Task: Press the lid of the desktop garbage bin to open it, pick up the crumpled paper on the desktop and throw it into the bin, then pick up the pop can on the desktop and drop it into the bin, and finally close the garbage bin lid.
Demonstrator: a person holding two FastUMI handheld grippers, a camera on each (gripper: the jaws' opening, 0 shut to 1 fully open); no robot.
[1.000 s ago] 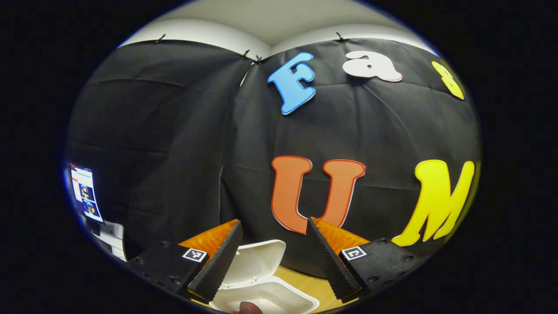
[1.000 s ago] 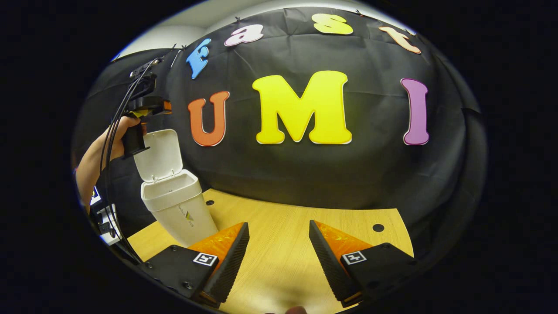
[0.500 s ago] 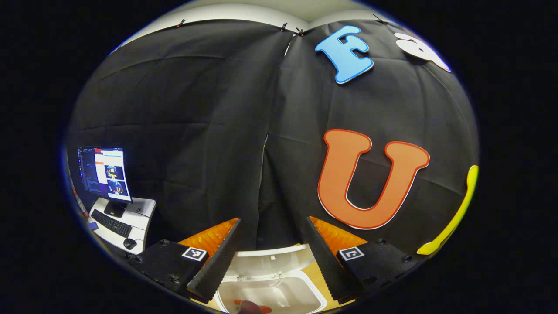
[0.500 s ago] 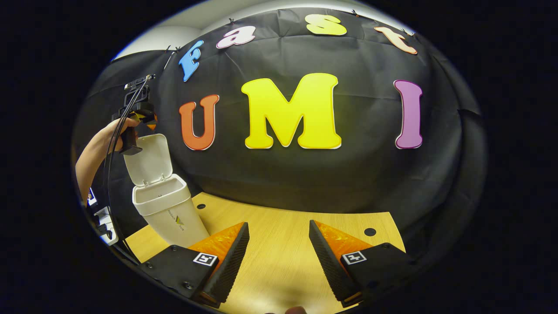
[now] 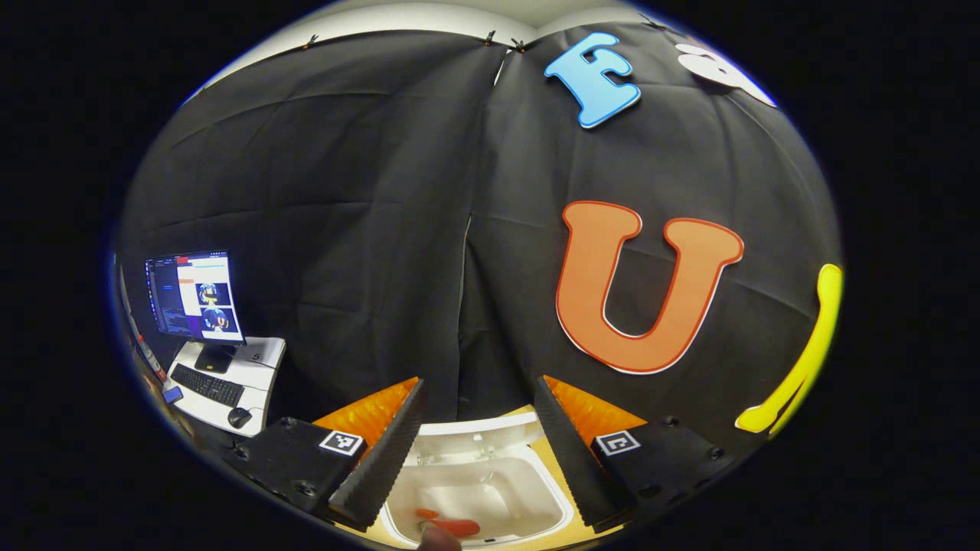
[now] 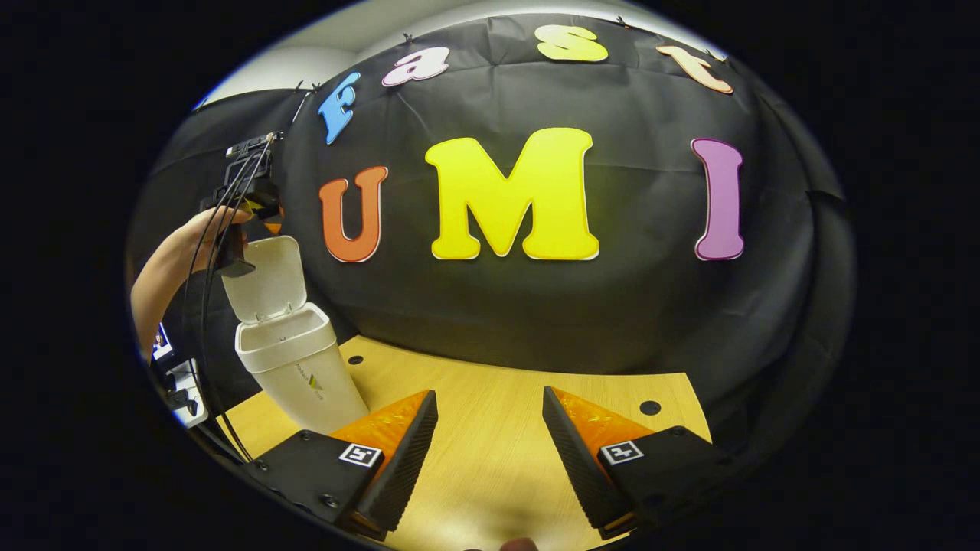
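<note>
The white desktop bin [image 6: 300,371] stands at the left of the wooden table [image 6: 505,428] with its lid [image 6: 268,277] raised upright. In the left gripper view I look down into the bin [image 5: 478,490] and see a red pop can [image 5: 452,526] lying at its bottom. My left gripper [image 5: 478,383] hovers open above the bin's mouth with nothing between its fingers. In the right gripper view a hand holds the left gripper [image 6: 256,205] just over the lid's top edge. My right gripper [image 6: 490,392] is open and empty above the middle of the table.
A monitor [image 5: 195,295] with a keyboard [image 5: 203,385] and a mouse sits on a small white desk outside the booth at the left. Black cloth walls close in the table behind and to the right. Small round holes [image 6: 649,407] dot the tabletop.
The left gripper swung left and tilted down over the bin, so the bin's inside and the red can came into its view. The right gripper hardly moved.
</note>
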